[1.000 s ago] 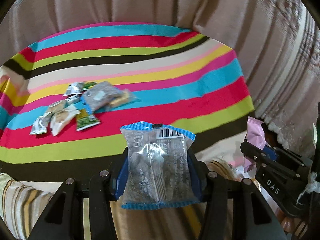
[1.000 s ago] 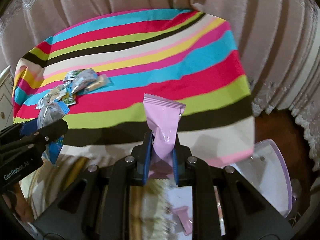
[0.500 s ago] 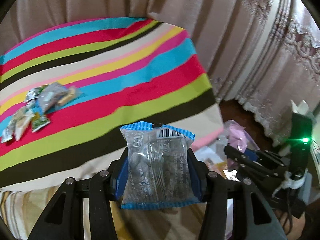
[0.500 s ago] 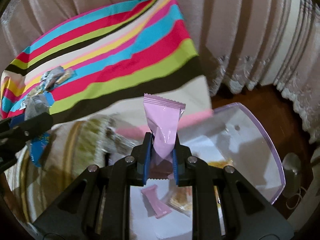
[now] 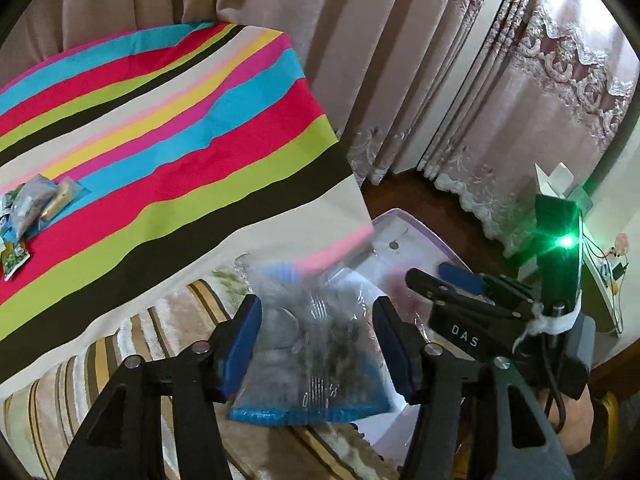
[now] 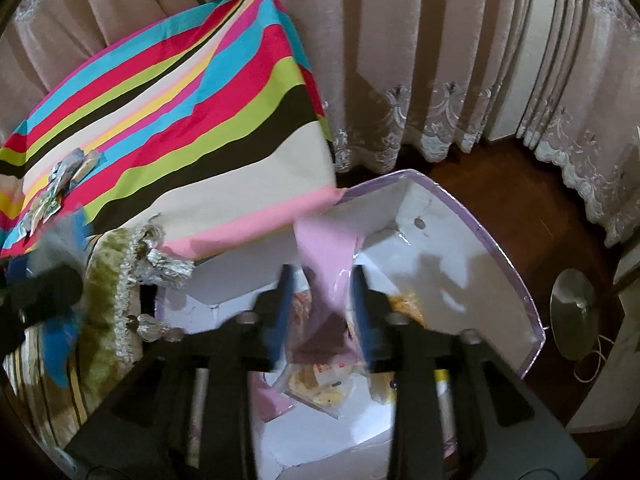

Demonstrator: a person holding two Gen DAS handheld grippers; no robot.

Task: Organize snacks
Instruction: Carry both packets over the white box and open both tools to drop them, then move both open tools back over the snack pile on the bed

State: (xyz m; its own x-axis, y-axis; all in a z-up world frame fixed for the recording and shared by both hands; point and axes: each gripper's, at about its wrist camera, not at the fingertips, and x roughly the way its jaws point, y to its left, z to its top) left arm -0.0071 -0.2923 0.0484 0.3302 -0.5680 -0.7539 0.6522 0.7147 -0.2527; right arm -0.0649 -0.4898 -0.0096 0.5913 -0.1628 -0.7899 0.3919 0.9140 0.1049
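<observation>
Found both grippers tilted downward beside the striped surface (image 6: 180, 120), at the lilac-rimmed white box (image 6: 460, 272) standing lower than that surface. Saw the right gripper (image 6: 322, 276) with jaws opening and the pink packet (image 6: 326, 248) between them, blurred, no pad visibly pressing on it, so judged it released and slipping down. Noted its long axis running along the fingers, lower end toward the box interior, with other wrappers already lying inside directly beneath. Saw the left gripper (image 5: 316, 312) also with jaws opening, the blue-edged clear packet (image 5: 316, 360) between the blue pads, blurred too and seemingly free of both. Noted this packet likewise lengthwise along the fingers. Placed the right gripper squarely above the box, and the left one more to the near-left rim, with striped fabric and a fringe showing behind the left half of its packet and white box floor only behind the right half. Judged therefore that the pink packet should fall inside, while the clear one might need a small shift toward the right gripper. Could not tell how far the rim lay below. Left the remaining snacks (image 5: 36, 204) well apart, on the far side of the surface
</observation>
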